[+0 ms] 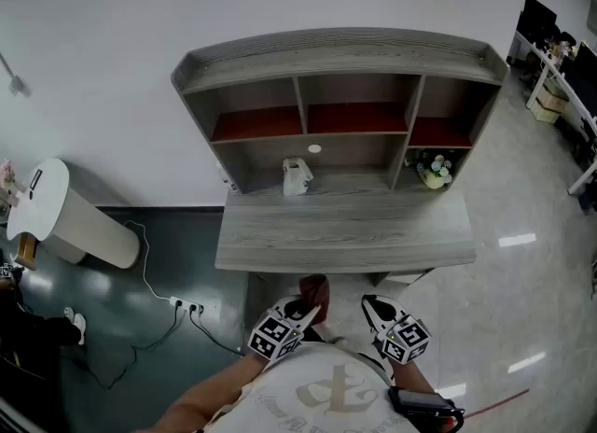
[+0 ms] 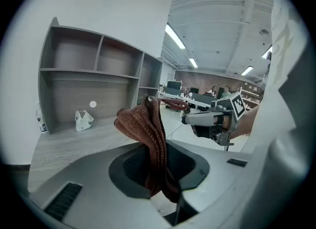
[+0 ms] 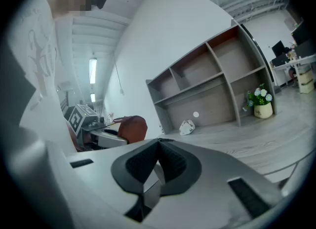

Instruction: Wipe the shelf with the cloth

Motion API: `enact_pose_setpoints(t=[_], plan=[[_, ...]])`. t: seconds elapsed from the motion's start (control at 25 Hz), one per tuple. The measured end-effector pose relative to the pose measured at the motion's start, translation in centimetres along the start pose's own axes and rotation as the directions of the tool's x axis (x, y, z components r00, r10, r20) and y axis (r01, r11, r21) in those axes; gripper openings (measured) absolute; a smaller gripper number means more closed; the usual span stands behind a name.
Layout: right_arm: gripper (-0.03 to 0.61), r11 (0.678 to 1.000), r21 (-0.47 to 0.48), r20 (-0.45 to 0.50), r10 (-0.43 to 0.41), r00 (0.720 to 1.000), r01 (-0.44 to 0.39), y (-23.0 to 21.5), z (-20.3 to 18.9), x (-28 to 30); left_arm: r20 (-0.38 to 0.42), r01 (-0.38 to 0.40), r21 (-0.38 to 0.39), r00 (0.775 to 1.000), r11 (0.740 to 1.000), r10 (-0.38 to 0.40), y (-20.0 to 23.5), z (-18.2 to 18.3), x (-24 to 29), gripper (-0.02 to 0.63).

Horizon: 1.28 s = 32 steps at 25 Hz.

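The grey wooden shelf unit (image 1: 345, 53) stands against the white wall, its desk top (image 1: 345, 230) just ahead of me. My left gripper (image 1: 306, 308) is shut on a reddish-brown knitted cloth (image 1: 314, 289), held low in front of the desk edge. In the left gripper view the cloth (image 2: 144, 127) bunches up out of the jaws of the left gripper (image 2: 158, 143) and hides their tips. My right gripper (image 1: 373, 310) is beside it, apart from the cloth; in its own view the right gripper (image 3: 159, 141) is shut with nothing in it.
A small white object (image 1: 297, 177) lies at the back of the desk top, and a potted flower plant (image 1: 434, 170) stands in the lower right compartment. A white rounded appliance (image 1: 65, 216) and a power strip with cable (image 1: 187, 308) are on the dark floor at left.
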State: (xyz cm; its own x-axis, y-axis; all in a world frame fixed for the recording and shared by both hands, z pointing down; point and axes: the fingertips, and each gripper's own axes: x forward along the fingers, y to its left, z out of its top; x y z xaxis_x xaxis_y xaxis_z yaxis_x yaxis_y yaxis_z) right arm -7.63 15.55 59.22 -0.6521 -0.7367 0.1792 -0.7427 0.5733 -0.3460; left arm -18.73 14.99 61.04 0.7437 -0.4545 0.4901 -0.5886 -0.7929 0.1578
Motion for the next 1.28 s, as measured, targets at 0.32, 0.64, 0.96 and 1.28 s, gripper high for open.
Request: enact_pose_setpoints(t=[0.32,0.64,0.96,1.28], plan=[[0.003,1.0,-0.013,0.007,0.007,1.0,-0.007,0.7,0.4,-0.1,0.012,-0.011,-0.003,1.0,1.0,0.011,-0.1,0.2,-0.7,0.092],[0.005,1.0,-0.012,0.014,0.01,1.0,-0.01,0.7,0.6,-0.5,0.023,-0.026,-0.01,0.999,1.0,0.026,-0.3,0.4,-0.9,0.092],[0.005,1.0,-0.001,0.01,0.021,1.0,-0.021,0.4,0.9,0.3,0.029,-0.052,-0.025,0.998,0.998,0.052,0.6,0.8,-1.2,0.092],[0.005,1.0,0.01,-0.018,0.02,1.0,-0.02,-1.0,0.5,1.7,0.025,-0.055,-0.067,0.998,0.996,0.057,2.4,0.8,0.6,0.092]])
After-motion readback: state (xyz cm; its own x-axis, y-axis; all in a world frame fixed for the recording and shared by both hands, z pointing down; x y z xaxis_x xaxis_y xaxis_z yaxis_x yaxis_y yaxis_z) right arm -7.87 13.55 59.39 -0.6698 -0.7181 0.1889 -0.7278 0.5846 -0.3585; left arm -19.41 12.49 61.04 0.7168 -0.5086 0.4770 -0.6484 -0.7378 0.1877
